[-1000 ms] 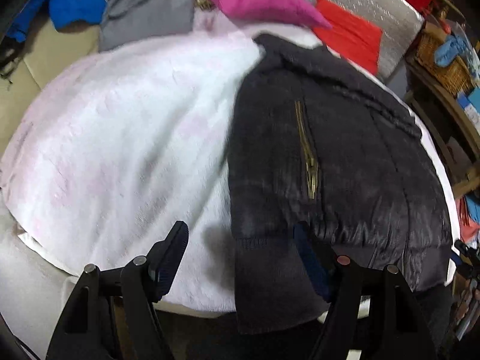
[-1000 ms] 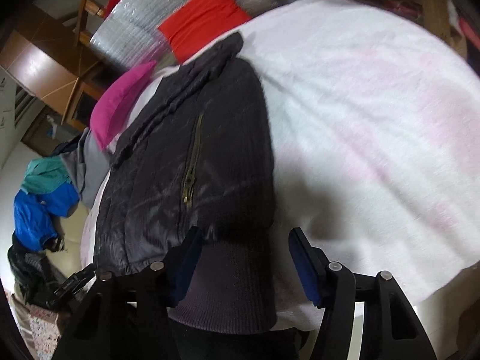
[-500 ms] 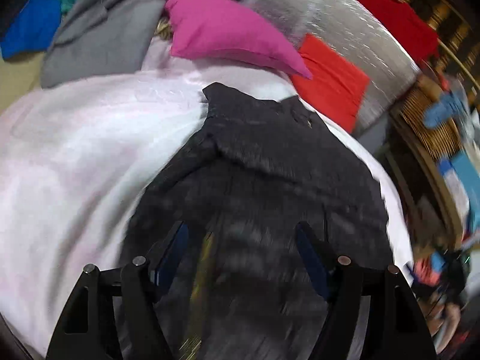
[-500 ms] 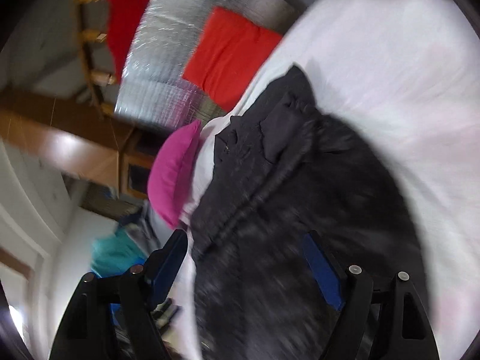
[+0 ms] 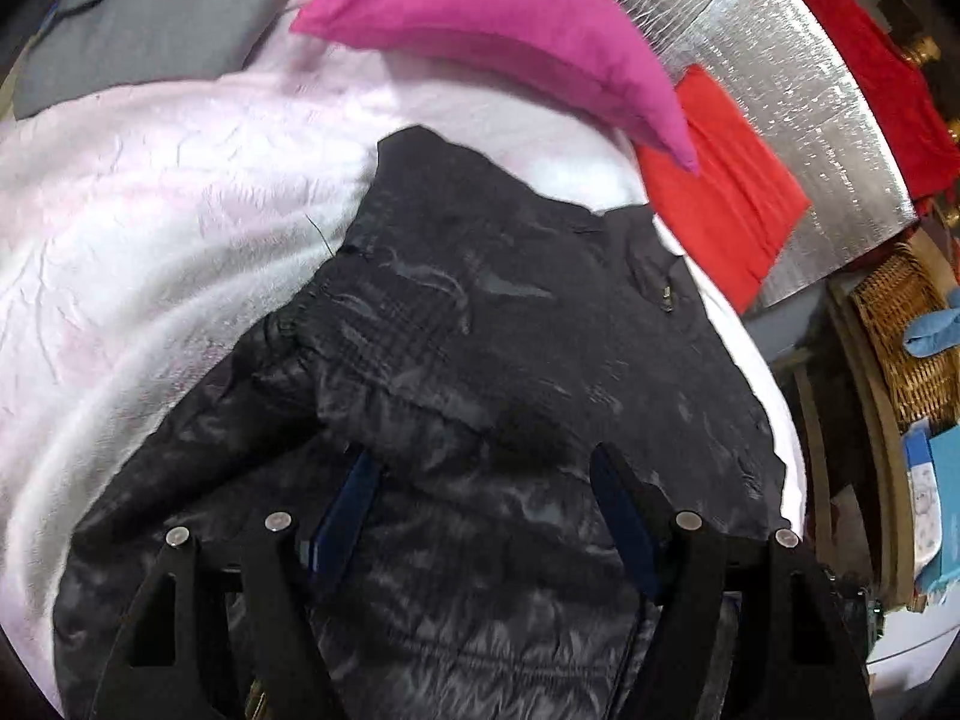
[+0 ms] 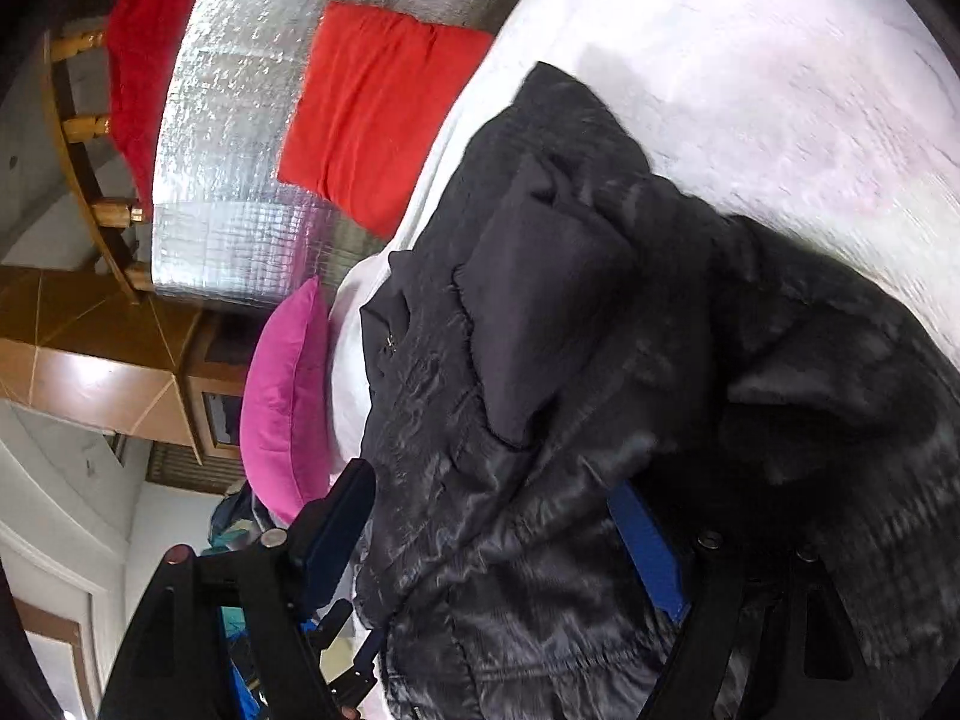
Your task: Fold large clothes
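Note:
A black quilted jacket (image 5: 492,360) lies on a white fleece blanket (image 5: 150,228), its collar end pointing toward the pillows. My left gripper (image 5: 486,480) is open, low over the jacket's upper part, with a raised fold between its fingers. In the right wrist view the same jacket (image 6: 570,360) fills the middle. My right gripper (image 6: 498,516) is open and close over bunched jacket fabric; its blue-padded right finger (image 6: 648,546) is partly sunk in the folds.
A magenta pillow (image 5: 510,24) and a red cushion (image 5: 720,192) lie beyond the jacket against a silver foil panel (image 5: 810,90). A grey garment (image 5: 150,18) lies at the far left. A wicker basket (image 5: 900,330) and shelves stand at the right.
Both grippers have moved forward from the jacket's hem up over its body toward the collar. The hem and the brass zipper have left both views. Both jaws stayed open.

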`<state>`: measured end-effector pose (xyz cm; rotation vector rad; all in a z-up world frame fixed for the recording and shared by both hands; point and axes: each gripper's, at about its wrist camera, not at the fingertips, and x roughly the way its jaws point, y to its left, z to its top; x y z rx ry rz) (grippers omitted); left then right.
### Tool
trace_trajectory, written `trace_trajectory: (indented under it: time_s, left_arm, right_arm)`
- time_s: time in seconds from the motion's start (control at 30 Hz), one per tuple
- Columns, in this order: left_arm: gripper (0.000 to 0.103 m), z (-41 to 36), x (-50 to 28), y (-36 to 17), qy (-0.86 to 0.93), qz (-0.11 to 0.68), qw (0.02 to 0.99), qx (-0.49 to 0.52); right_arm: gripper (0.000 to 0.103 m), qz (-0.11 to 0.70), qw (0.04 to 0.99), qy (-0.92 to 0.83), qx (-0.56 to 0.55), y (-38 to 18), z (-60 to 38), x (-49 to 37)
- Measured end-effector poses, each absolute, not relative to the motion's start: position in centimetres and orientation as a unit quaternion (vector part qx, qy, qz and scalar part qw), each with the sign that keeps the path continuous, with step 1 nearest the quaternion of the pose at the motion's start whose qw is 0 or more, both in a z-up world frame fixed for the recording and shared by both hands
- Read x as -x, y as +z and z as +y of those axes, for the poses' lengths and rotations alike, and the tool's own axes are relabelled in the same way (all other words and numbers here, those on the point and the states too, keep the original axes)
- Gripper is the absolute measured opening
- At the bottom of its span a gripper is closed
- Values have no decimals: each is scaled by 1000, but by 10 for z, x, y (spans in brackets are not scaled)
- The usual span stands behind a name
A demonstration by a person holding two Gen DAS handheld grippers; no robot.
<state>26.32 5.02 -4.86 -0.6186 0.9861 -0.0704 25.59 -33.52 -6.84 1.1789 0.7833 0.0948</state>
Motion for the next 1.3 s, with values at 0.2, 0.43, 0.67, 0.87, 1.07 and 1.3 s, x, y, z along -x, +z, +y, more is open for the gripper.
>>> trace_trajectory:
  time_s: [0.2,0.43,0.67,0.87,1.07,1.3]
  left_arm:
    - [34,41,-278,-57,-8,485,839,244]
    - [22,28,-280,-64,1,477,866,153]
    - [40,49,-265,-35,-11,458,869,188]
    - [52,36,-255,-8,-14,414,895,165]
    - [52,0,-271,-10,-32,400,907,129]
    - [52,-19,-295,-51,-41,453,887,84]
  right_arm:
    - [19,411,787,8,-459,-59,-322,-279]
    - [19,438,813,-7,-383,-66,-307,-276]
    - [82,399,815,35,-420,-41,-314,-248]
    - [82,393,831,75,-386,-3,-295,-225]
    - [82,365,874,97,-305,24,-269,-257]
    - [77,409,854,57,-318,-35,-285,-299]
